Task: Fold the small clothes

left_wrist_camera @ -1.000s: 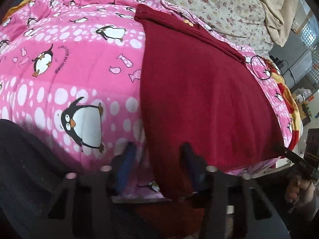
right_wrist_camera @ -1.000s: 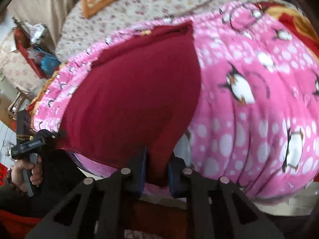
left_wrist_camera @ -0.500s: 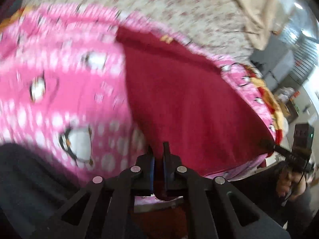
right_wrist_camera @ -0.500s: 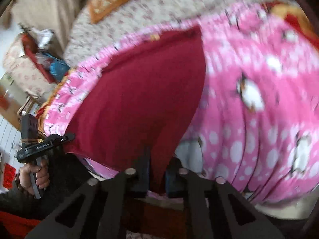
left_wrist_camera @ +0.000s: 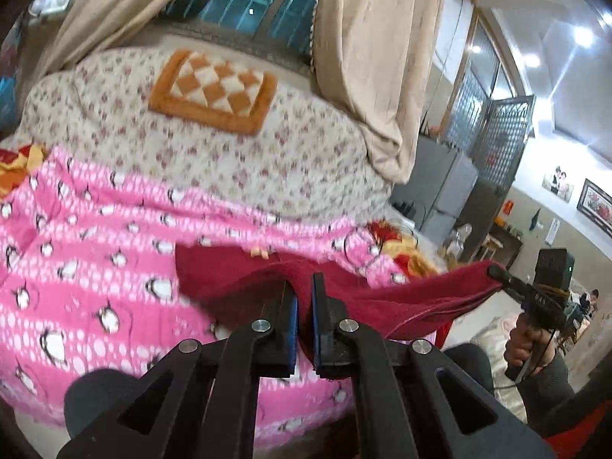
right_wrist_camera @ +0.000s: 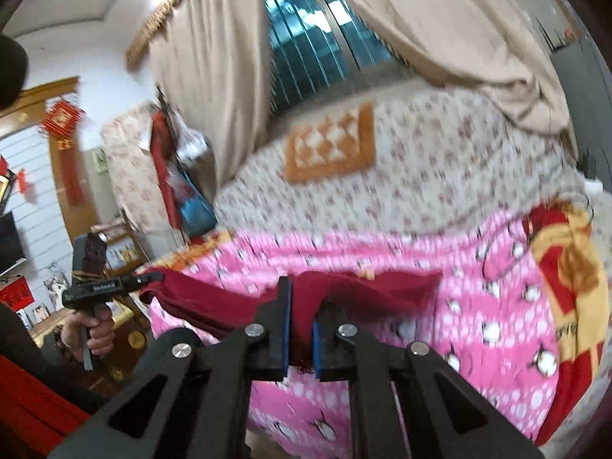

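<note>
Above the pink penguin blanket (left_wrist_camera: 95,267), the left gripper (left_wrist_camera: 302,306) and the right gripper (right_wrist_camera: 302,313) are holding the near corners of the dark red cloth (left_wrist_camera: 401,306), fingers closed on it.

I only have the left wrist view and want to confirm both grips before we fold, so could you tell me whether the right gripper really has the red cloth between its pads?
Observer: Yes. In the right wrist view the right gripper has just been closing its jaws, and the red cloth is pinched between the blue pads.
Operator: Thank you. How does my left gripper's hold look from outside?
Observer: The left gripper has its tip clamped on the cloth's other near corner, held up off the pink blanket.
Operator: Does anything hang below the right pads?
Observer: A few loose red threads dangle beneath them.
</note>
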`<state>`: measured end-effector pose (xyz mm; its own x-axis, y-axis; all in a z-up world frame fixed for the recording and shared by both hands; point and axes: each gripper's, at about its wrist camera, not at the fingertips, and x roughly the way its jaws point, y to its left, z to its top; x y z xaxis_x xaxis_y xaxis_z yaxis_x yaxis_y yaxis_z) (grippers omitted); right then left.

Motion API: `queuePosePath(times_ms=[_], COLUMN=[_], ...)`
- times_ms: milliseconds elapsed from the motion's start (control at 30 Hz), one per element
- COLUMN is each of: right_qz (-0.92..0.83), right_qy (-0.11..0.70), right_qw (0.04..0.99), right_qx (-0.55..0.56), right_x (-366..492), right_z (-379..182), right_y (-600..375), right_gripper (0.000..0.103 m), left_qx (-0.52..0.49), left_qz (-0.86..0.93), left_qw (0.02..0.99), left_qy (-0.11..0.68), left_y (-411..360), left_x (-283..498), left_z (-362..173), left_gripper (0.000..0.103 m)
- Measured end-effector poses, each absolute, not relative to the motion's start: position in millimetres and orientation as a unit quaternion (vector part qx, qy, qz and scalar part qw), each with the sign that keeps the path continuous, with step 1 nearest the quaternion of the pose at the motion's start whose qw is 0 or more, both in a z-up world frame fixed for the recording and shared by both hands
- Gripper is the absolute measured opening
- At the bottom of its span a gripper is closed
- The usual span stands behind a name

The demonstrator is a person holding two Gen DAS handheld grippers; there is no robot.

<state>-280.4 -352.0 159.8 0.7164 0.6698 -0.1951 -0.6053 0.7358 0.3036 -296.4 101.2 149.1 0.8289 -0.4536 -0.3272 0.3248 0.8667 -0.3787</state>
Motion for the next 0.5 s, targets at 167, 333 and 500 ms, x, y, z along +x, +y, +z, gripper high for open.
queuePosePath(times_ms=[167,333,500], right_qz=[0.325,0.273,0.233], right_qy=[0.167,0.221,0.303], right_qw=[0.922,0.919,0.900], right_qx=[0.128,0.181,0.212], right_x=[-246.2,-160.7,-59.3], right_z=[155.1,125.1,77.8], right_y=[-354.9,-352.4,-341.8], right_gripper=[0.008,0.009,0.009], left_qx=[-0.224,-0.235,-0.215], left_qz=[-0.146,-0.091,-0.045], left_qw=[0.929,0.921,0.912], left_qy=[0.256,0.298,0.346], left_y=[114.5,116.7,113.0], left_x=[-228.4,-149.7,-68.8], left_z=[127.3,96.3,62.8], left_gripper=[0.000,0.000,0.000])
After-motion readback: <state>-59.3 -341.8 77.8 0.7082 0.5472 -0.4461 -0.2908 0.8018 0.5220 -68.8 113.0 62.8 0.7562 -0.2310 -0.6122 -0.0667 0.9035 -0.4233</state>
